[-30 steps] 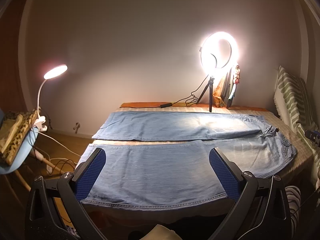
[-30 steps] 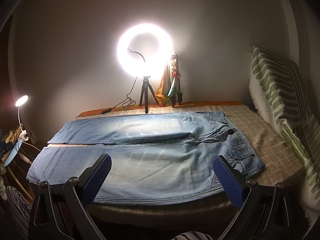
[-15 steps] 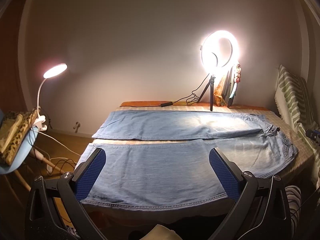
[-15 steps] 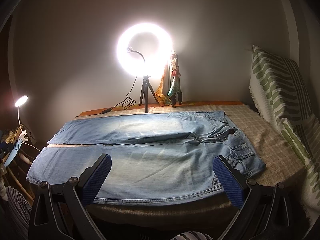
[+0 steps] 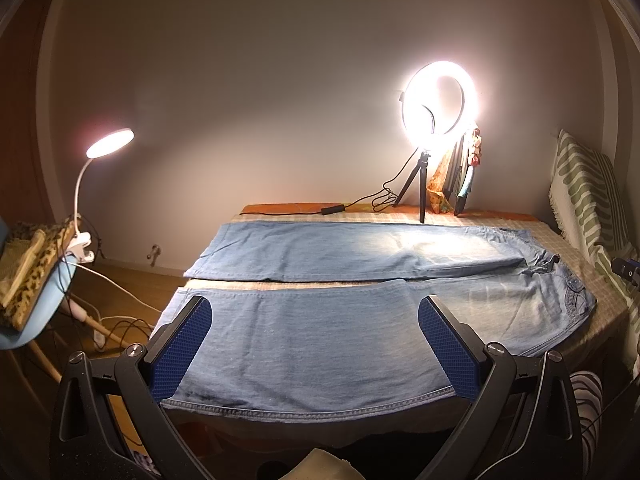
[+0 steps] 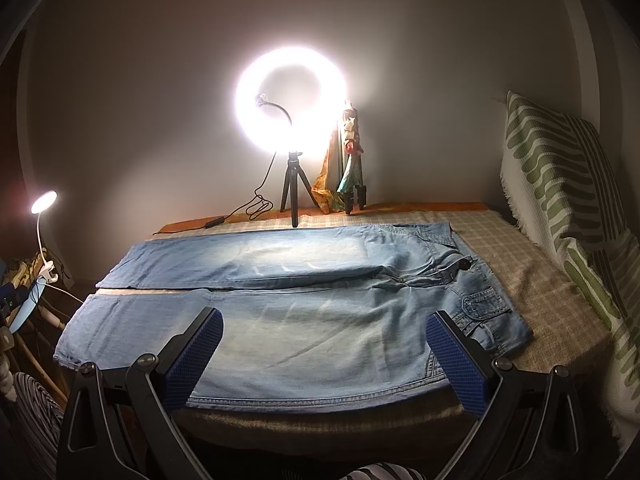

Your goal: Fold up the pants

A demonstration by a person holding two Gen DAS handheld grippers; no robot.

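Note:
Light blue jeans [image 5: 320, 344] lie flat on a checked bed cover, both legs stretched to the left and the waist to the right. In the right wrist view the jeans [image 6: 320, 336] show their waistband button and a pocket at the right. My left gripper [image 5: 314, 340] hovers open just above the near leg, close to its hem end. My right gripper [image 6: 324, 350] hovers open above the near thigh and hip part. Neither holds anything. Both stay on the near side of the bed edge.
A lit ring light on a tripod [image 5: 438, 104] with its cable stands at the bed's far edge, with colourful items beside it. A striped green pillow [image 6: 560, 200] leans at the right. A clip lamp [image 5: 108, 142] and a chair [image 5: 28, 312] stand left of the bed.
Hardly anything differs; the views shift only very slightly, and both grippers stay open above the near leg.

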